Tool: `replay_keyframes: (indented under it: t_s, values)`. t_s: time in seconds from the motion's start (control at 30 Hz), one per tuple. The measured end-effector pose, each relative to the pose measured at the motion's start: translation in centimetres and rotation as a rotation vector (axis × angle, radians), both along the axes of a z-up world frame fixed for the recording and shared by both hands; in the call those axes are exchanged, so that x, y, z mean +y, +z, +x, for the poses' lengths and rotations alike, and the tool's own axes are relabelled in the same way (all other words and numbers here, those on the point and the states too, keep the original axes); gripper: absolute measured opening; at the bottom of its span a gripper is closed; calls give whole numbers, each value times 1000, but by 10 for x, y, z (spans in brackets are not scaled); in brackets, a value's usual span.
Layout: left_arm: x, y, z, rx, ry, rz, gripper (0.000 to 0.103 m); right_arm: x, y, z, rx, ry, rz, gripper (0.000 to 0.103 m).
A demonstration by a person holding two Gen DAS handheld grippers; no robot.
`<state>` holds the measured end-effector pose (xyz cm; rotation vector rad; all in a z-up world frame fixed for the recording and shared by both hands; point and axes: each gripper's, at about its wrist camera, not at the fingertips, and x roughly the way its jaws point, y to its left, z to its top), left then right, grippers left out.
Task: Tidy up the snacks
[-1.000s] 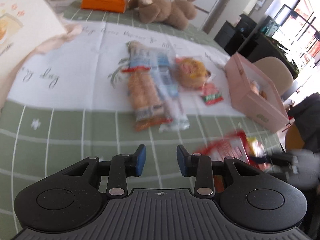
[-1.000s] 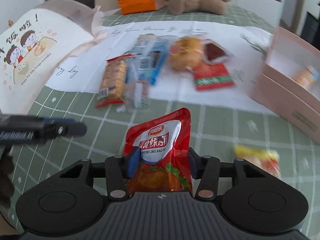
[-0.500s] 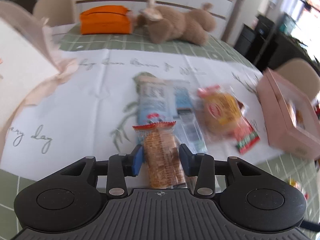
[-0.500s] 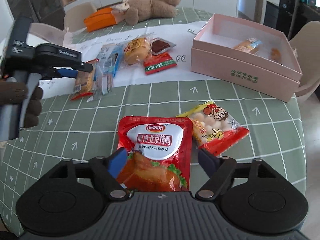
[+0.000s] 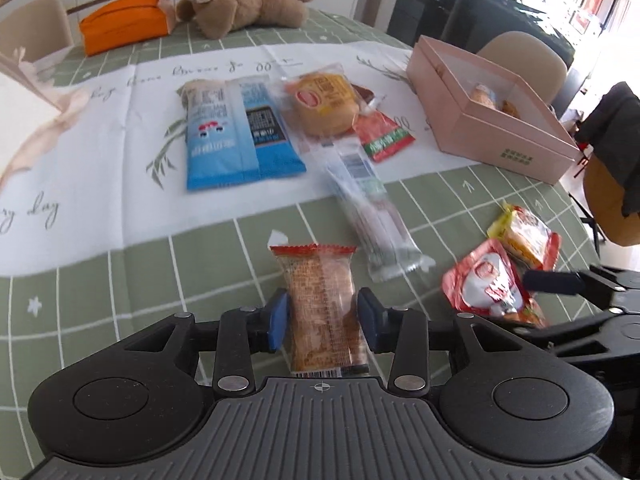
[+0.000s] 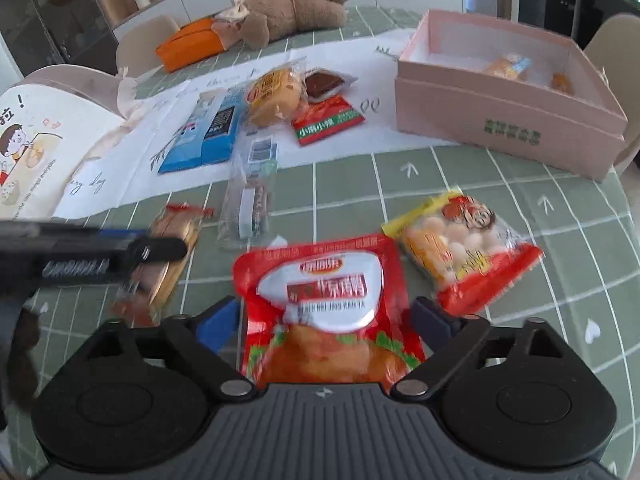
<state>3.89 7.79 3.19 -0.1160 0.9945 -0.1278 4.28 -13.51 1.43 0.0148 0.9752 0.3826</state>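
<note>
My left gripper [image 5: 323, 316] is shut on an orange biscuit packet [image 5: 320, 288] with a red crimped end, held just over the green checked tablecloth. From the right wrist view it [image 6: 120, 252] reaches in from the left with that packet [image 6: 176, 240]. The jaws of my right gripper [image 6: 325, 318] are opening; a red pouch [image 6: 320, 280] lies flat between them and the blue pads stand clear of its edges. A yellow and red snack bag [image 6: 460, 248] lies just right of the pouch. The open pink box [image 6: 500, 116] stands at the far right with two or three small snacks inside.
On the white runner lie blue packets [image 5: 236, 132], a round cake [image 5: 324, 104], a small red sachet [image 5: 384, 136] and a long clear packet [image 5: 368, 208]. A plush toy [image 5: 248, 0] and an orange pouch [image 5: 124, 20] sit at the far edge. A white paper bag [image 6: 36, 148] stands left.
My left gripper closed on the biscuit packet and carried it off the runner toward the near green cloth. My right gripper laid the red pouch flat and spread its jaws off it.
</note>
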Motion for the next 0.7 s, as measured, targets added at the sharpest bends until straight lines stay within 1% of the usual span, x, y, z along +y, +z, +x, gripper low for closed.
replay_keyframes:
  t_s: [0.07, 0.2, 0.3, 0.4, 0.53, 0.63, 0.7]
  values:
    - [-3, -3, -2, 18, -3, 8, 43, 5, -2, -1, -19, 10, -31, 99]
    - [-8, -2, -4, 9, -12, 37, 43, 10, -6, -10, -59, 66, -101, 99]
    - [-7, -3, -1, 3, -7, 34, 43, 8, -10, -18, -90, 92, -133, 103]
    - [-8, -3, -1, -3, 0, 32, 43, 5, -12, -26, -123, 90, -133, 103]
    - [-7, -4, -3, -15, 4, 25, 43, 5, -12, -31, -125, 60, -134, 103]
    - [-6, -4, -4, -25, 2, 16, 43, 6, -10, -26, -104, 86, -137, 103]
    - [-5, -5, -5, -28, 2, 10, 43, 4, -7, -19, -77, 97, -115, 103]
